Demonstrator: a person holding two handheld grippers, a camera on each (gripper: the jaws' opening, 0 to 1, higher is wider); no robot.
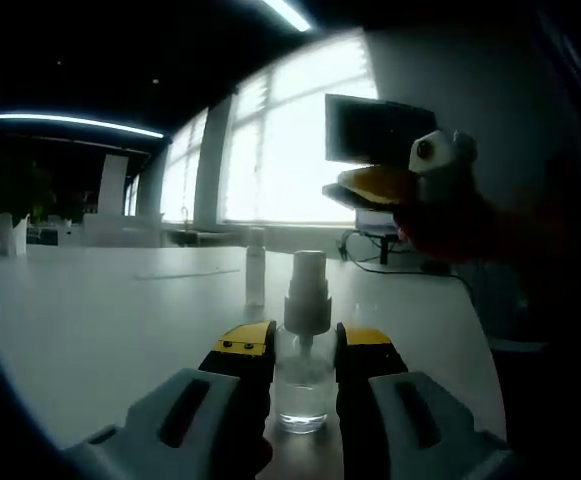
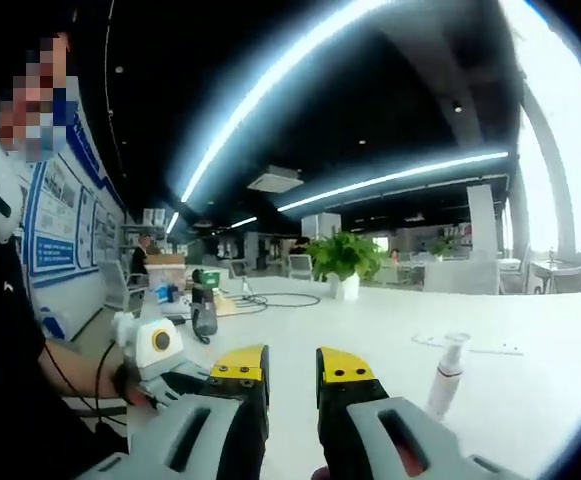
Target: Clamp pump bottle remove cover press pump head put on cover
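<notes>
Nearest to my left gripper view is the left gripper (image 1: 303, 345) itself, grey-bodied with yellow-capped jaw tips, and I find it clenched on the pump bottle (image 1: 303, 385). Both jaws press against the clear lower body of the bottle from either side. The bottle stands upright on the white table (image 1: 100, 320), and its white pump head (image 1: 306, 290) rises above the jaw tips, uncovered. Just behind the bottle, slightly to its left in this view, a slim translucent cover (image 1: 256, 265) stands upright on the table, apart from the bottle. On the right of this view I see the right gripper (image 1: 400, 180) held high above the table, with a dark monitor (image 1: 375, 130) and bright windows (image 1: 300, 140) behind it.

From the right gripper view, I record the right gripper (image 2: 282, 375) with a narrow gap between its yellow tips and nothing held between them; it is released. Beyond it the table (image 2: 370, 330) runs away into the room. To the lower right a small white item (image 2: 446, 375) stands tilted on the table; I cannot tell what it is. At lower left the left gripper (image 2: 160, 345) shows, held by a person's hand (image 2: 130, 385), with a dark sleeve (image 2: 10, 400) beside it. A potted plant (image 2: 342, 260) stands further back on the table, and long ceiling lights (image 2: 300, 70) run overhead.
</notes>
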